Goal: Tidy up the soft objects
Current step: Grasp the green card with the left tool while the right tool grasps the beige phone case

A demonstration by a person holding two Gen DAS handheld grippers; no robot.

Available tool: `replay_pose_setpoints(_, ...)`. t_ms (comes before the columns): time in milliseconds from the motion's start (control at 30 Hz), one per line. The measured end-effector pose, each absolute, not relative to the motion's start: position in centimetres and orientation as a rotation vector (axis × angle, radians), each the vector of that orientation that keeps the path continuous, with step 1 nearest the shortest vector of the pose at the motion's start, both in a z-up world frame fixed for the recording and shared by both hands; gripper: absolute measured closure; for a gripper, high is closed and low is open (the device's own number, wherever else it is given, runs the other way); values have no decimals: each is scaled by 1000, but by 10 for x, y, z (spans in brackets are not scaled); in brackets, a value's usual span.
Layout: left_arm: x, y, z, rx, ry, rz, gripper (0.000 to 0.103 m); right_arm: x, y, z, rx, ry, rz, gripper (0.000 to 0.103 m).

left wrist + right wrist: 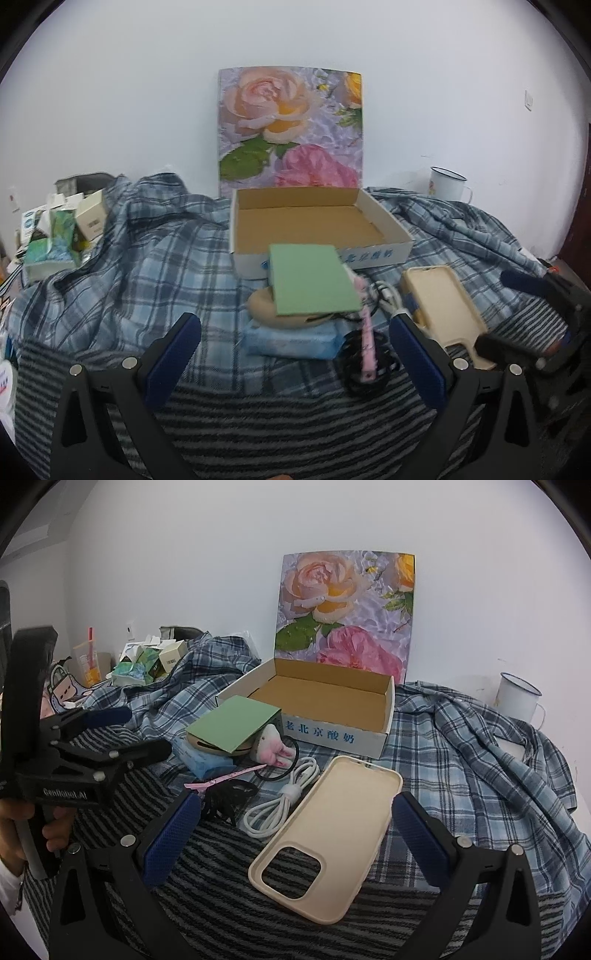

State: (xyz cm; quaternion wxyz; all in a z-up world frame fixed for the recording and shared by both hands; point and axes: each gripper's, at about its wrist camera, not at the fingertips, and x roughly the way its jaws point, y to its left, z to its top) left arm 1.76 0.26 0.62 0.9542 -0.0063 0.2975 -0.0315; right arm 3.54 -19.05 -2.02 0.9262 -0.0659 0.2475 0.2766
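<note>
Covering the whole surface, a blue plaid cloth (461, 746) lies rumpled, with a grey striped blanket (207, 897) over its near part. An open cardboard box (373, 734) sits on the plaid at the back, its flowered lid (347, 605) standing upright against the white wall, its inside bare.

Just in front of the box lies a small heap: a green card (312, 282) tilted on top of a tan rounded thing (264, 308), which rests on a blue tissue pack (290, 341). Beside the heap to the right lie a pink-and-white plush (271, 751) on a black hair tie, a coiled white cable (280, 799), a pink hair clip (225, 777) and a black claw clip (225, 801).

The beige phone case (332, 834) lies open side up, half on the stripes, half on the plaid, between the fingers of the right gripper (295, 834). That gripper hovers low over it, level and pointing at the box, its blue pads spread wide on either side of the case.

The left gripper (295, 354) hangs low in front of the heap, fingers wide apart and empty, aimed at the tissue pack. In the right wrist view a hand (22, 834) grasps its handle at the left edge.

A white enamel mug (517, 698) stands by the wall at the right; small cartons (59, 232) clutter the far left.
</note>
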Motion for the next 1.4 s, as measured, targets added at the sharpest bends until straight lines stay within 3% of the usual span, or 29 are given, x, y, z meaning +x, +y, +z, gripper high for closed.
replay_pose_setpoints(200,56,-19,21,41,659,-93,0,41,-197,-18,-93,521,576,0)
replay_pose_setpoints(433,112,-23,0,80,776,-22,0,50,-205,-19,-30,547,583,0)
replay_pose_setpoints(500,121,-22,-8,82,809,-12,9,51,-207,-20,-18,550,584,0)
replay_pose_setpoints(733,132,-21,-31,99,851,-9,10,53,-205,-21,-24,558,584,0)
replay_pose_setpoints(867,133,-21,-35,97,863,-16,34,54,-204,-22,-26,573,586,0)
replay_pose_setpoints(1400,112,-10,-12,13,728,-72,35,98,-214,-35,127,779,445,0)
